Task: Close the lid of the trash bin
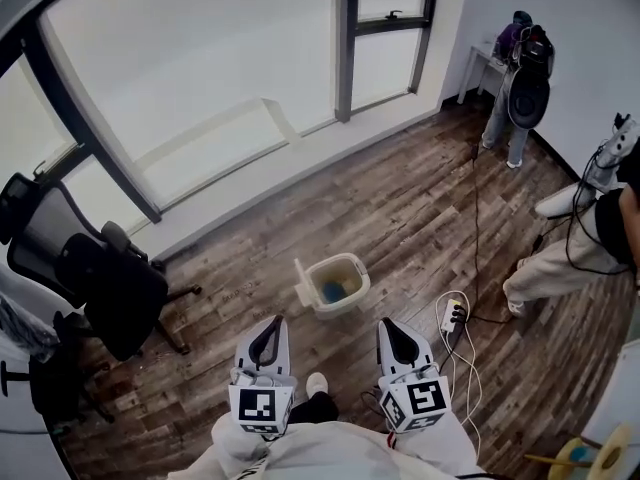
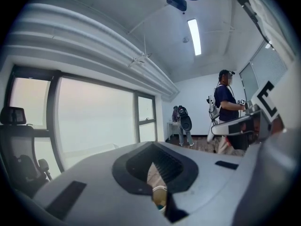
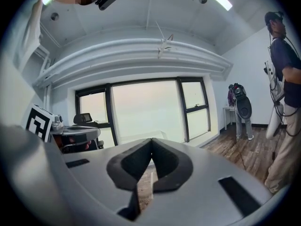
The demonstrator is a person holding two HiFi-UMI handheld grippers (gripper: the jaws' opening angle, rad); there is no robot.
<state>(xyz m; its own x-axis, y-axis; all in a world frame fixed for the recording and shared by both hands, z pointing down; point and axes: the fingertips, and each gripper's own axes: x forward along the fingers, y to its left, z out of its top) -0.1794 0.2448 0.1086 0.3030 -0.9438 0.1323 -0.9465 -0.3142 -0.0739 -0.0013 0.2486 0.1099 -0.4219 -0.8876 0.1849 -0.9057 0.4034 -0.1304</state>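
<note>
Left hand-held gripper (image 1: pixel 272 324): You hold it low and close to your body, on the left. Its jaws meet at the tips with nothing between them, and the left gripper view (image 2: pixel 153 147) shows the same.
Right hand-held gripper (image 1: pixel 386 326): You hold it level with the left one, on the right. Its jaws are also together at the tips and empty, as the right gripper view (image 3: pixel 151 141) shows.
Small cream plastic trash bin (image 1: pixel 350 268): It stands on the floor ahead of you, in line with the gap between the two grippers and apart from both.
Cream flap lid (image 1: pixel 303 286): It is open, standing up along the bin's left side, so the bin mouth is uncovered.
Blue object (image 1: pixel 333 290): It lies inside the bin. You cannot tell what it is.
Left gripper sightline: The narrow slot behind the closed tips shows part of the bin's cream rim (image 2: pixel 160 189).
Dark wood plank floor (image 1: pixel 400 198): It carries the bin and everything else listed here.
White power strip (image 1: pixel 452 316): It lies on the floor near the bin, to its right, with cables running from it.
Black office chair (image 1: pixel 105 283): It stands at the left by the window, well apart from the bin.
Large window wall (image 1: pixel 200 68): It runs along the far side of the room.
Person in the far corner (image 1: pixel 515 78): This person stands by the wall, well apart from the bin.
Person at the right edge (image 1: pixel 565 253): Only part of this person shows, in light trousers.
</note>
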